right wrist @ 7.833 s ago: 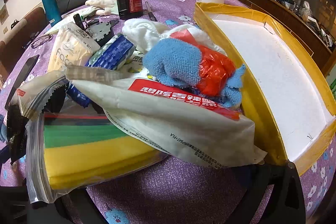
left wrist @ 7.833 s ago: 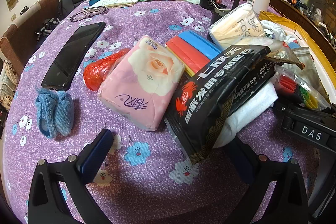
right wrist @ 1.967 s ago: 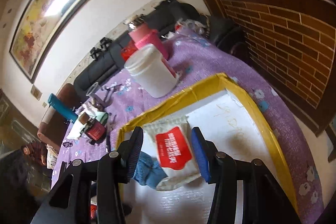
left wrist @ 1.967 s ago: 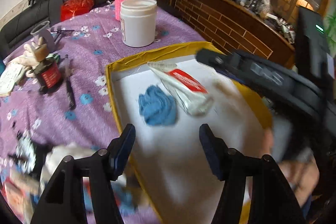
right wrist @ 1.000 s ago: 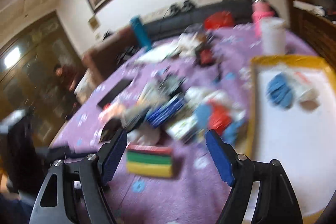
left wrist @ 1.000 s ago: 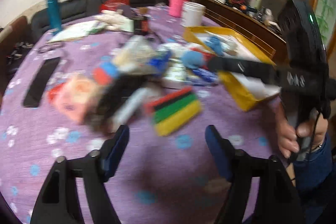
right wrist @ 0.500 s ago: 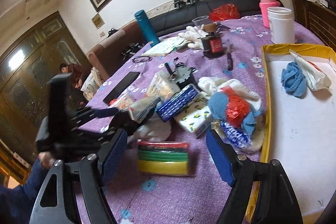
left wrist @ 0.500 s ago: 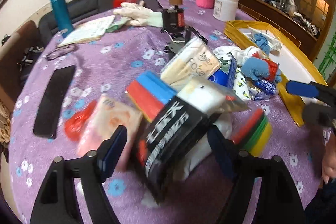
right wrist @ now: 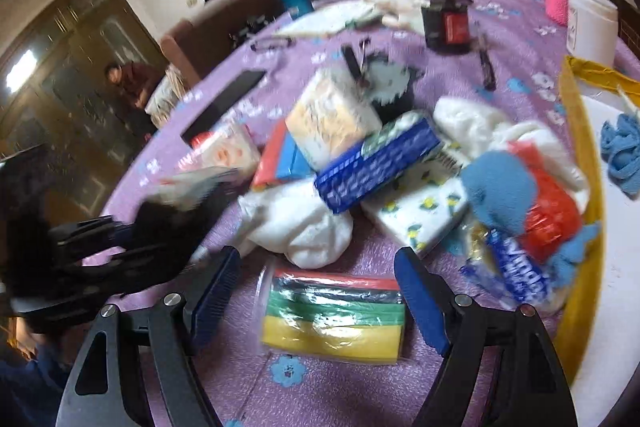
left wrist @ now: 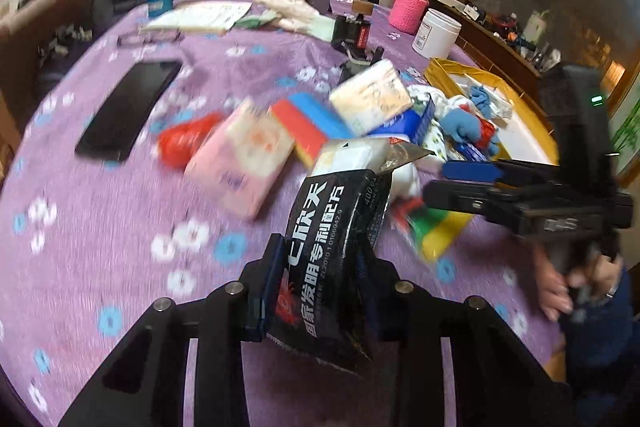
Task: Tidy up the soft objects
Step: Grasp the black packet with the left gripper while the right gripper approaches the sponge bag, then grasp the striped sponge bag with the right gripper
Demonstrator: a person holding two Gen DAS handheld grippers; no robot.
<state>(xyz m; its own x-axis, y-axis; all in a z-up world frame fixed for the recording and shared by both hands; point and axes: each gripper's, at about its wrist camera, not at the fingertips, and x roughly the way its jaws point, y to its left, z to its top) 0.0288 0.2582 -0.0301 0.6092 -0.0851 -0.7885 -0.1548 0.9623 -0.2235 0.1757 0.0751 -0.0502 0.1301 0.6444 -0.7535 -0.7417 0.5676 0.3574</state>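
- Two pads of your left gripper (left wrist: 320,283) had just closed on the black packet (left wrist: 328,263), at the near edge of the pile on the purple tablecloth (left wrist: 120,227)
- Your right gripper (right wrist: 318,291) stood spread around the striped sponge pack (right wrist: 332,315), pads apart from it

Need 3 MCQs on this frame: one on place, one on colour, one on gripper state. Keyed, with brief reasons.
1. Where is the blue cloth?
A. in the yellow-edged tray
B. on the phone
C. under the teal bottle

2. Which colour is the bottom layer of the bagged sponge stack?
A. pink
B. yellow
C. white

3. What is the left gripper doing?
A. open over bare cloth
B. shut on nothing
C. gripping the black packet

Key: 1 A, it lies on the tray's white floor. 2 B, yellow sits lowest, under green. 3 C, the fingers have just been closing and press the packet's sides.
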